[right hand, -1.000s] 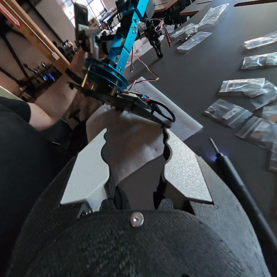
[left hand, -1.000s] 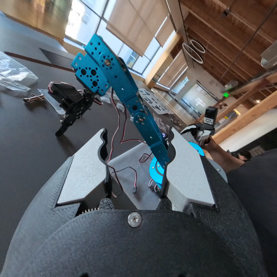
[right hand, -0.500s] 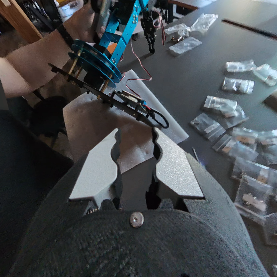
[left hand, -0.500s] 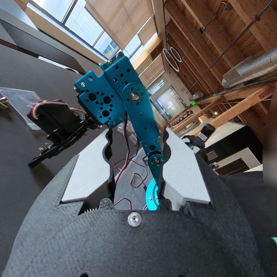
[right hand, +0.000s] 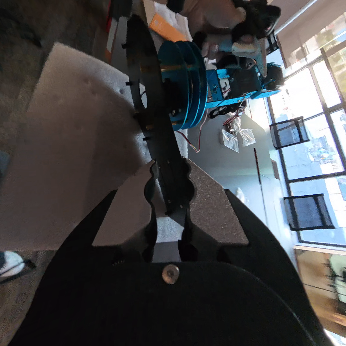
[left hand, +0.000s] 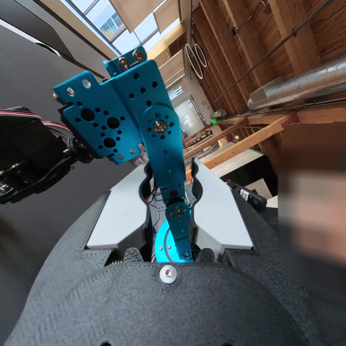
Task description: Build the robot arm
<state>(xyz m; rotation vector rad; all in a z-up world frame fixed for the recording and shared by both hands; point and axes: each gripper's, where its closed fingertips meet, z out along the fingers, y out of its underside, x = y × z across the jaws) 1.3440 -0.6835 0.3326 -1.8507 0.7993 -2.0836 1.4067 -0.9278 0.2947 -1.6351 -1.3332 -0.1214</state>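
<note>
The left hand-held gripper point(left hand: 169, 189) has its jaws partly open on either side of the blue arm point(left hand: 164, 149) of a small metal robot kit. The arm's lower link runs up between the two grey fingers point(left hand: 215, 209), close to the right one; whether a finger touches it I cannot tell. Below the link a blue disc point(left hand: 162, 249) shows at the arm's foot. To the left a black claw point(left hand: 33, 155) with red, white and black wires point(left hand: 50, 124) hangs from the arm's upper bracket, over the dark bench point(left hand: 37, 74).

The right hand-held gripper point(right hand: 171, 169) has its jaws closed to a narrow gap about the edge of the kit's black base plate point(right hand: 149, 104), which passes between the fingertips; it appears gripped. The plate stands on edge in this view, with stacked blue discs point(right hand: 194, 88) fixed to it and the arm running away beyond them. A pale foam sheet point(right hand: 74, 131) lies behind the plate. Clear bags point(right hand: 237, 138) rest on the bench farther off, near the windows point(right hand: 309, 131). A person's hand point(right hand: 224, 18) shows at the top.
</note>
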